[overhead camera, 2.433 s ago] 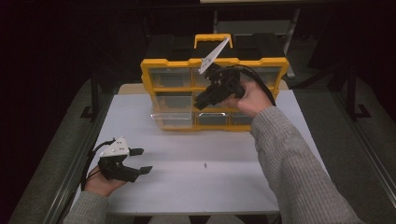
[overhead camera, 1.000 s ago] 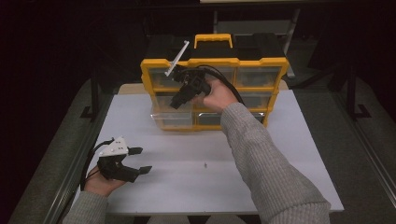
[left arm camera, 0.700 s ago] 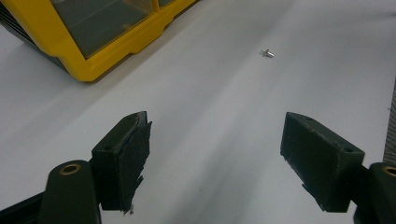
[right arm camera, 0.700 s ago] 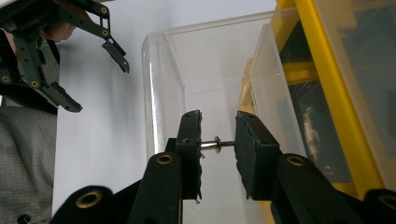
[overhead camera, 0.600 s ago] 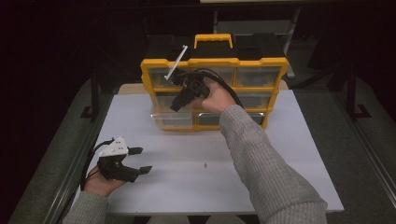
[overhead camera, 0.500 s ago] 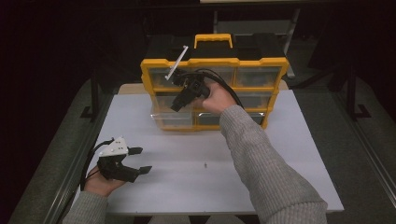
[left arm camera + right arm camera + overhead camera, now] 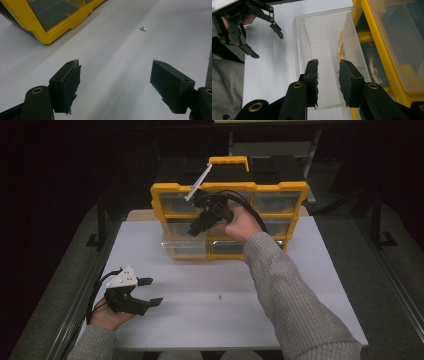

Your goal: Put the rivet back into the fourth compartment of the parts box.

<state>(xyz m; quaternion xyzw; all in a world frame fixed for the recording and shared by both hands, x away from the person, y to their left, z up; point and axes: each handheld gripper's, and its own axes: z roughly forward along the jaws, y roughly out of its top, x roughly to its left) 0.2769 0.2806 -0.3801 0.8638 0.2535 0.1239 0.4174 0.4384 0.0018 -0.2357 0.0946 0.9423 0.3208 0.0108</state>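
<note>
A yellow organizer box (image 7: 230, 187) with clear drawers stands upright at the back of the white table (image 7: 300, 285). Its lower left clear drawer (image 7: 182, 247) is pulled out toward me. My right gripper (image 7: 193, 229) hovers in front of the box's left column, just above that drawer (image 7: 317, 32). Its jaws have just been opening and stand a narrow gap apart (image 7: 328, 67), with no pad pressing on anything. My left gripper (image 7: 153, 291) rests at the table's front left, open and empty (image 7: 115, 72). It also appears far off in the right gripper view (image 7: 267, 45).
A small metal screw (image 7: 220, 296) lies on the table in front of the box, ahead of the left jaws (image 7: 143, 28). The box's yellow carry handle (image 7: 229, 161) sticks up at the back. Dark rails run along both table sides.
The right gripper moved from the box's right half to its left column, then barely shifted. Its jaws have parted slightly. The left gripper has not moved.
</note>
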